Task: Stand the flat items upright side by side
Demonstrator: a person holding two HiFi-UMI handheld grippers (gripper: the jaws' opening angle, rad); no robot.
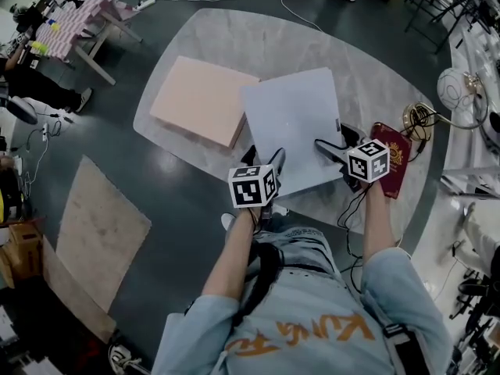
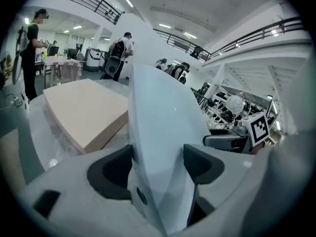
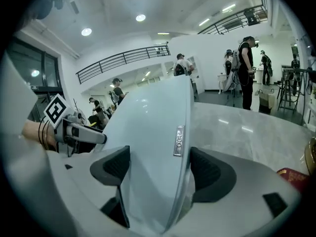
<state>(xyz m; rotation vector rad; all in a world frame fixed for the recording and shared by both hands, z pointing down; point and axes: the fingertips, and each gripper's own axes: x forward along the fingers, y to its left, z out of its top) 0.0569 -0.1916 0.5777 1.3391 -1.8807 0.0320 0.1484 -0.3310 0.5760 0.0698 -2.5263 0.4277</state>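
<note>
Over the grey oval table (image 1: 195, 45), pale blue flat case (image 1: 293, 123) tilted up, left gripper (image 1: 266, 161) and right gripper (image 1: 332, 143) each clamped on its near edge, peach flat box (image 1: 199, 100) lying flat alongside

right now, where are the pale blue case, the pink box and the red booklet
pale blue case (image 1: 293, 123), head view, middle of its top face
pink box (image 1: 199, 98), head view, middle of its top face
red booklet (image 1: 397, 161), head view, middle of its cover

Marbled table (image 1: 234, 37) bears a peach board (image 1: 199, 100) and red booklet (image 1: 395, 153)
</note>
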